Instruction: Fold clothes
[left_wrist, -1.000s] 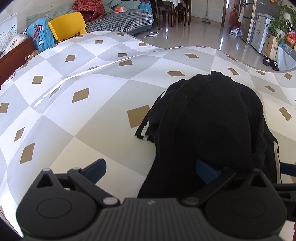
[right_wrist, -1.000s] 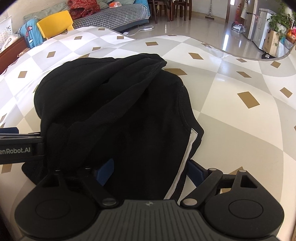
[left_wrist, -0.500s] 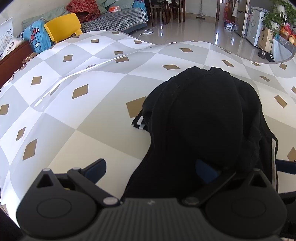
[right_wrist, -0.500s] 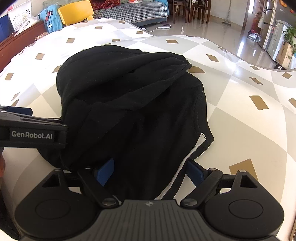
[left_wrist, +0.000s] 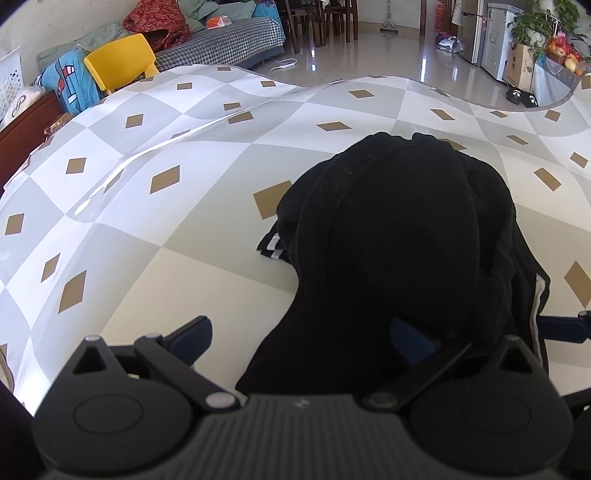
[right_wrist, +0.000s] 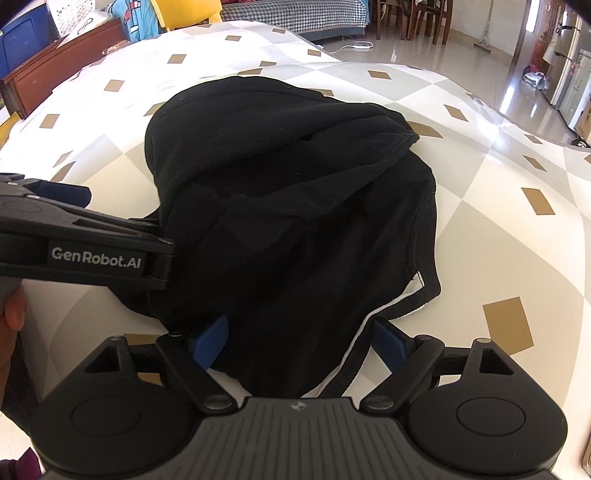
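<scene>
On the checkered worktop (left_wrist: 155, 221) lies a bunched black garment (right_wrist: 295, 221), white-piped at one edge. Both claws, left (left_wrist: 301, 338) and right (right_wrist: 299, 341), gape around its near hem. Yellow chair (left_wrist: 118, 61) beyond.

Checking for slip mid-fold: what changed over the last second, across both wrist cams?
In the right wrist view the left gripper has come much further into frame beside the black garment, so the two grippers have closed in on each other. The garment bundle sits lower in that view, showing more table cover beyond. No grasp or release: both grippers stay open, straddling the near edge; the right gripper likewise. The bundle's shape is unchanged.
</scene>
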